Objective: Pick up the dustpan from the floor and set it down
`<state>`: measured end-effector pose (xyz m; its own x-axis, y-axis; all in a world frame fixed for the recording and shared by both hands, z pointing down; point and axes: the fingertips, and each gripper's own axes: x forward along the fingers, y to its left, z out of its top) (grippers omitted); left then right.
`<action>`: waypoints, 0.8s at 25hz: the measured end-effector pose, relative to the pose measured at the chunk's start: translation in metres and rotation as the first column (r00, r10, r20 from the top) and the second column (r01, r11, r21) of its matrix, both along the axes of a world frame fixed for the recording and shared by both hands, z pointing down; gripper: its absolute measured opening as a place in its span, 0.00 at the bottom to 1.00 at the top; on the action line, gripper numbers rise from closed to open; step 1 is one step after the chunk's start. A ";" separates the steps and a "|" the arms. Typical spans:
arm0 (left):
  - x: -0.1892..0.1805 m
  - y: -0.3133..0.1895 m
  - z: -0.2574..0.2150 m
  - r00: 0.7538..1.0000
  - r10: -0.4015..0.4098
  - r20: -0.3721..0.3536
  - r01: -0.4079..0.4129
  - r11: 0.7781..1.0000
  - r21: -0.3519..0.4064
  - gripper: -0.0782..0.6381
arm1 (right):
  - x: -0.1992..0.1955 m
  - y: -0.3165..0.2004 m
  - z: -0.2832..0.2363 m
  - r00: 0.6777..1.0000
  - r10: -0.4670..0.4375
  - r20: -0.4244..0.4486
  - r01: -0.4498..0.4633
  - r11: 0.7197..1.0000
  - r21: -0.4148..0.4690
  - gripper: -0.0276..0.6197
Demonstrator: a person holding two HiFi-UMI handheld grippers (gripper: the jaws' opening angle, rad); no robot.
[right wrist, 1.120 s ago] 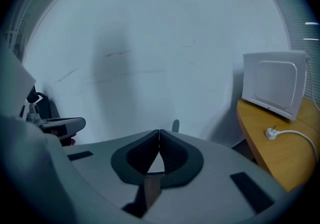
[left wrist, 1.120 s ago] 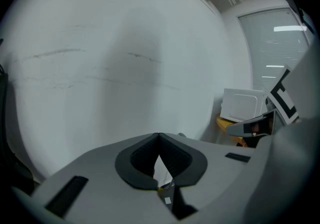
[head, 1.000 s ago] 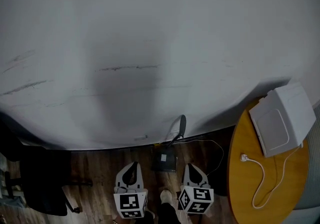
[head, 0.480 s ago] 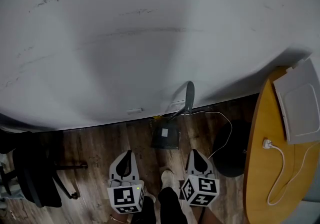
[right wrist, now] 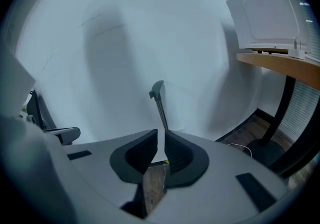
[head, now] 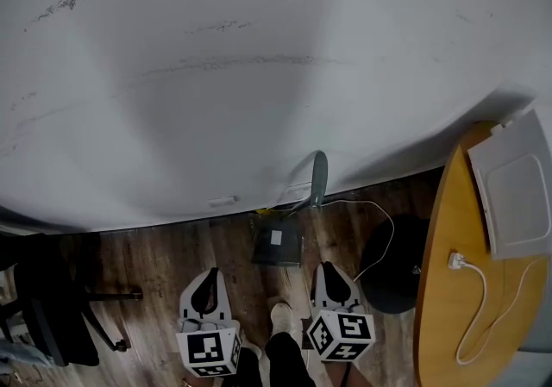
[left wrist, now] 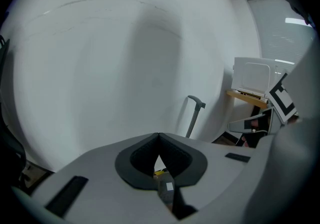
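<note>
We hold two grippers, the left gripper [head: 205,289] and right gripper [head: 333,280], both closed on nothing. One dustpan [head: 277,246] sits on the floor [head: 164,265] ahead, against the wall [head: 259,75].

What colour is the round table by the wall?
The round wooden table is orange-yellow; the head view shows it best.
</note>
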<state>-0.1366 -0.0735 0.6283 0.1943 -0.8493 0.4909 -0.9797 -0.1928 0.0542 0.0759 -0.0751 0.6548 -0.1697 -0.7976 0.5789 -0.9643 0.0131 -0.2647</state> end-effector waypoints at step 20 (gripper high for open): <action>-0.031 0.006 0.022 0.996 -0.089 -0.028 0.088 0.996 -0.028 0.13 | -0.017 -0.045 0.014 0.999 -0.042 -0.019 0.044 0.997 0.067 0.37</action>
